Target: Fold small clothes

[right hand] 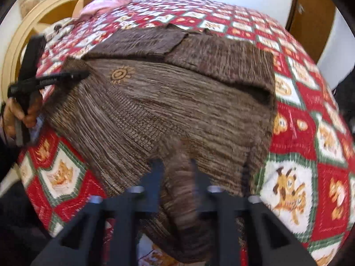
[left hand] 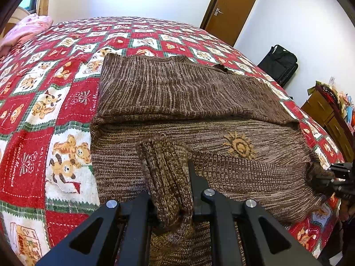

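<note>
A brown knit sweater (left hand: 177, 93) with an orange sun emblem (left hand: 238, 146) lies on the bed, its sleeves folded across the upper part. My left gripper (left hand: 170, 175) is shut on a bunched corner of the sweater's ribbed hem and holds it raised. My right gripper (right hand: 176, 166) is shut on the other hem corner of the sweater (right hand: 177, 102); that view is blurred. The right gripper also shows at the right edge of the left wrist view (left hand: 332, 177). The left gripper shows at the left of the right wrist view (right hand: 84, 74).
The bed carries a red, white and green teddy-bear quilt (left hand: 44, 110). A pink pillow (left hand: 24, 31) lies at the head. A brown door (left hand: 230, 8), a black bag (left hand: 279, 64) and a wooden cabinet (left hand: 326, 115) stand to the right.
</note>
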